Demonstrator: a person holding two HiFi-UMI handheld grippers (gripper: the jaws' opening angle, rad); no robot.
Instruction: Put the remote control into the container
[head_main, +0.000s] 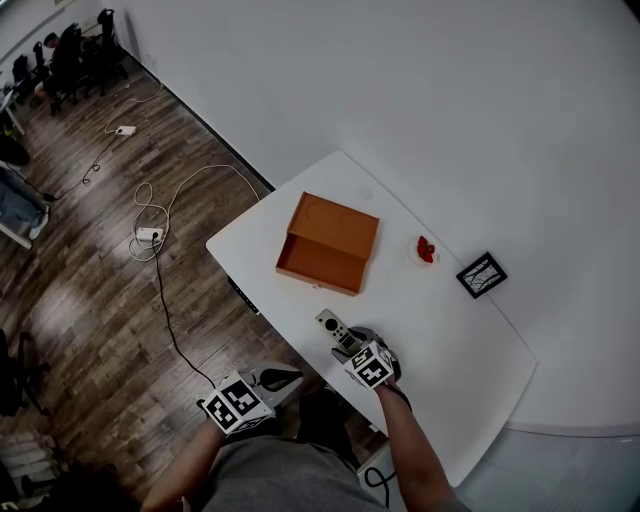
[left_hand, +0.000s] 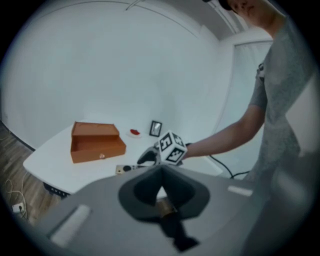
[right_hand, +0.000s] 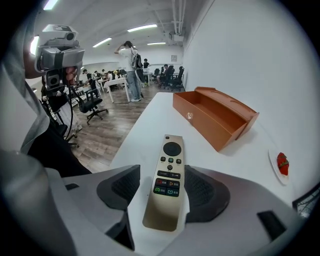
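Gold remote control (right_hand: 167, 185), orange container (head_main: 328, 243), white table (head_main: 455, 345), dark wood-grain floor (head_main: 95, 300).

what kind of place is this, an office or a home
Probably an open-plan office or lab: rolling office chairs, ceiling strip lights, and a power strip with cables trailing over the wood floor.

We find the remote control (right_hand: 167, 185) cased in a satin, pale-gold, metal-looking shell with dark buttons. The container (right_hand: 212, 117) reads as matt orange-brown board. The bench (right_hand: 240, 160) is smooth white, and the floor (head_main: 90, 300) is sheened wood plank. The right tool (right_hand: 162, 175) carries dark textured pads (right_hand: 125, 187) on matt grey plastic.
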